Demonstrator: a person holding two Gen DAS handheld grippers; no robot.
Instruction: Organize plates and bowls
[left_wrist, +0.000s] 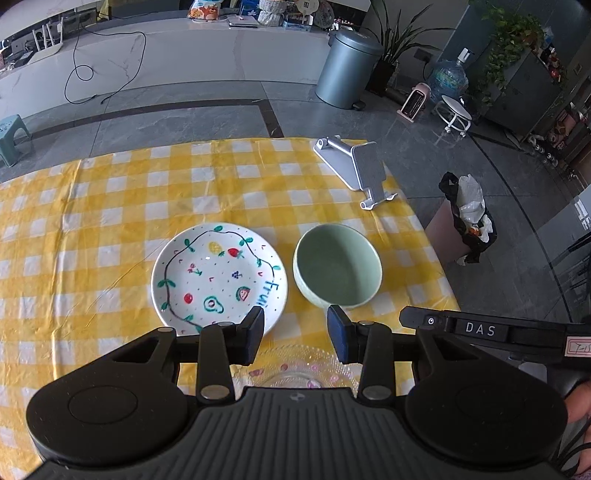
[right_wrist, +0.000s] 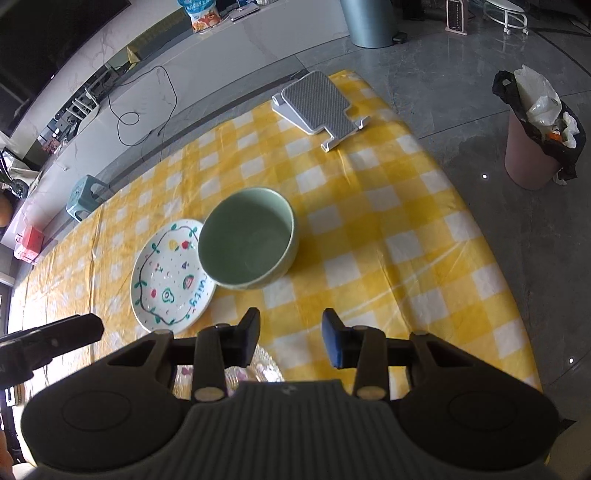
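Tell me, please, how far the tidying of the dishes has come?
Nothing looks stacked yet. The white fruit-painted plate and pale green ceramic bowl sit side by side on the yellow checked cloth. Both claws are empty. A clear patterned glass dish lies nearest.

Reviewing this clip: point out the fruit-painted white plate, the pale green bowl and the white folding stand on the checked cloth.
Fruit-painted white ceramic plate (left_wrist: 218, 275), left wrist view, on its painted centre.
Pale green round ceramic bowl (right_wrist: 245, 240), right wrist view, on its inner floor.
White folding stand with grey pad (right_wrist: 319, 101), right wrist view, on the grey pad.

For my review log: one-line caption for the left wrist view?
Open left gripper above painted fruit plate and green bowl.
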